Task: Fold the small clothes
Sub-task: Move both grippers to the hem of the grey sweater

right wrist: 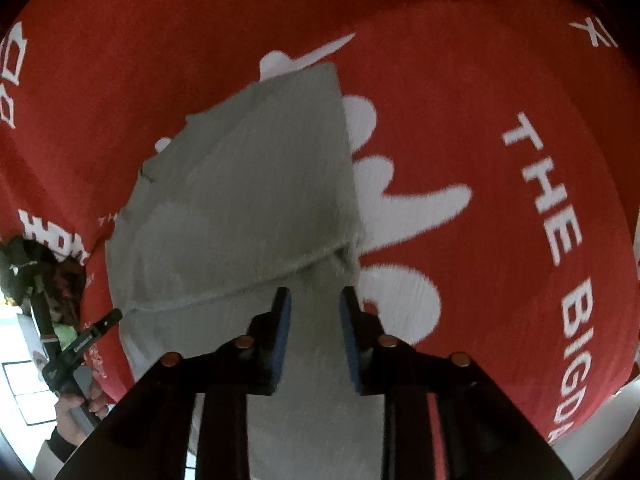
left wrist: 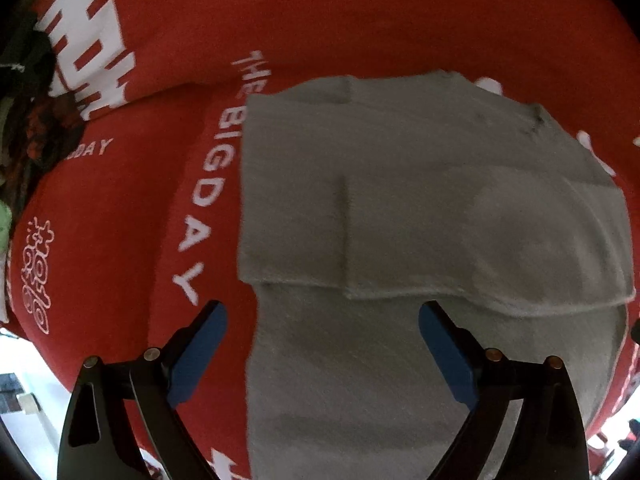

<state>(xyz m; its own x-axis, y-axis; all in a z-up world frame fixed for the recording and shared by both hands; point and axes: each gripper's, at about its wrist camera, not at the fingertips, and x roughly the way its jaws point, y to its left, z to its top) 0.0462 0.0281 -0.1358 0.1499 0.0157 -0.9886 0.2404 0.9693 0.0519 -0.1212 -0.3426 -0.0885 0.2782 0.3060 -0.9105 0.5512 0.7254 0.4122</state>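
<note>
A red cloth (left wrist: 360,20) printed with white characters and "THE BIGDAY" lettering covers the surface, and a dark, mottled heap of fabric (left wrist: 32,120) sits at its left edge.

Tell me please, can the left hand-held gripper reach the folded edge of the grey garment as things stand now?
Probably yes. The left hand-held gripper hangs open just short of the folded edge of the grey garment, which lies flat on the red cloth. Nothing lies between them.
</note>
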